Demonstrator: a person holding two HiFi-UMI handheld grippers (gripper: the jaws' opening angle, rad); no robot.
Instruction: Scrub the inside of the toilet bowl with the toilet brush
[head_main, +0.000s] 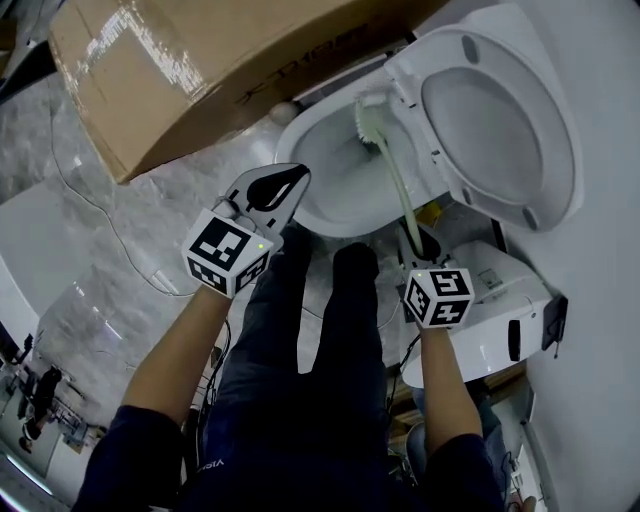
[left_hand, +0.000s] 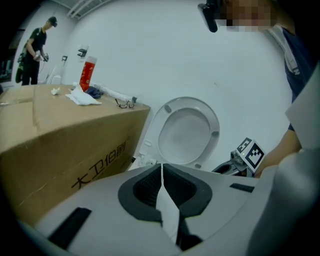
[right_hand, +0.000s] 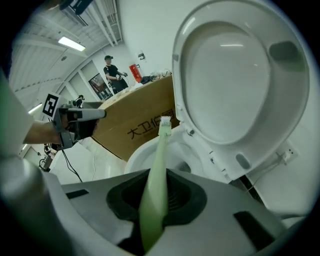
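Toilet brush (head_main: 394, 172) clamped in right gripper (right_hand: 157, 184), head inside toilet bowl (head_main: 330, 200).

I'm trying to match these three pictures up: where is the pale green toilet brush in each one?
Head view: toilet brush upper centre, head in the bowl, handle running down to the right gripper.
Left gripper view: not visible.
Right gripper view: centre, handle clamped between that gripper's jaws.
Shared landmark: the raised toilet lid, in all three.
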